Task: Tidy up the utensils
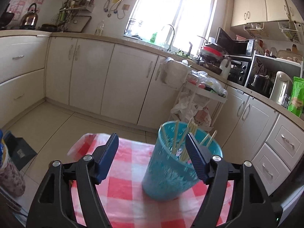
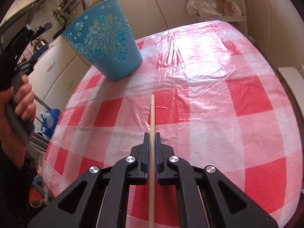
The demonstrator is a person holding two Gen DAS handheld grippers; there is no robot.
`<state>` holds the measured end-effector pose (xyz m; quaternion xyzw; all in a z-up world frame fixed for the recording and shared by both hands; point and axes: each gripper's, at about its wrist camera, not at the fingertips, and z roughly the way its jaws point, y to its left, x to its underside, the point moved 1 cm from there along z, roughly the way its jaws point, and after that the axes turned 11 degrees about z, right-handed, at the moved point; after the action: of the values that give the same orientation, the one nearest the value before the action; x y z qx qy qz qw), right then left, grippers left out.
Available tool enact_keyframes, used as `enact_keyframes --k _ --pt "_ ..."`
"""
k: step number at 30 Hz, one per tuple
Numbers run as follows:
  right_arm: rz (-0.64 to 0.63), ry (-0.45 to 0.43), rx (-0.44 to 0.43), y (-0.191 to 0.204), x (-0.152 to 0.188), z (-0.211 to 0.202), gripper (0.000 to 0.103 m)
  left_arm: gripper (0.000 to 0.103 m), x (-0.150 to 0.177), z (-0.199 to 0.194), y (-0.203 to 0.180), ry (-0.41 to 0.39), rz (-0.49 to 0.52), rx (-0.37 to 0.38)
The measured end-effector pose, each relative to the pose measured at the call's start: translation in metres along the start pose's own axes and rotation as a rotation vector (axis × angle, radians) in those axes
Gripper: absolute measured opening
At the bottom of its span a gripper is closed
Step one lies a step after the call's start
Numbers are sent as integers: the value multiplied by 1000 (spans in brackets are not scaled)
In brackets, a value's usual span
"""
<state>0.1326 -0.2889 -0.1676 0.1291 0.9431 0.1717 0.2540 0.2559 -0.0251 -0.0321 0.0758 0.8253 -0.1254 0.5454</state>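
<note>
The right tongs [image 2: 151,138] clamp a pale wooden chopstick [image 2: 152,117] above the red-checked bench [image 2: 218,98]; a perforated turquoise plastic basket [image 2: 106,43] stands far left.

A glossy, crinkled plastic tablecloth [image 2: 209,98] in red and white checks carries a matt blue plastic basket [image 2: 106,43] with cut-out patterning, beside a smooth pale wooden chopstick [image 2: 152,125] and black plastic gripper arms.

Cream cabinets [image 1: 131,79], bright window [image 1: 171,9], tiled floor [image 1: 47,125]
</note>
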Motion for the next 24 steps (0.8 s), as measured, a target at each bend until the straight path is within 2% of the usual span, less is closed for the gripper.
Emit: enact_keyframes --k 1,2,3,4,6,7,10,17,18,20,24 --pt "-19 8 14 4 -1 1 13 71 13 -3 4 25 0 -2" --pt "-33 13 21 7 -2 1 29 72 24 -3 8 52 -1 -5" --pt "-48 11 36 11 -3 0 41 72 38 -2 11 89 -6 -5" --pt "-80 -2 83 17 -4 0 56 72 50 0 15 125 -18 -3" --pt "-141 9 126 25 -5 4 51 72 69 3 22 175 -46 7" --pt "-166 29 138 28 -5 7 41 72 77 4 23 189 -52 11" --pt "-212 43 173 31 -3 12 40 72 92 7 24 219 -55 19" --pt "-141 95 125 21 -13 11 39 78 107 9 26 246 -73 25" --pt "-153 97 138 23 -12 11 38 80 107 10 27 247 -77 25" --pt "-219 85 213 30 -8 13 26 82 107 11 26 260 -78 23" --pt "-338 57 306 43 2 16 19 87 107 16 20 293 -53 6"
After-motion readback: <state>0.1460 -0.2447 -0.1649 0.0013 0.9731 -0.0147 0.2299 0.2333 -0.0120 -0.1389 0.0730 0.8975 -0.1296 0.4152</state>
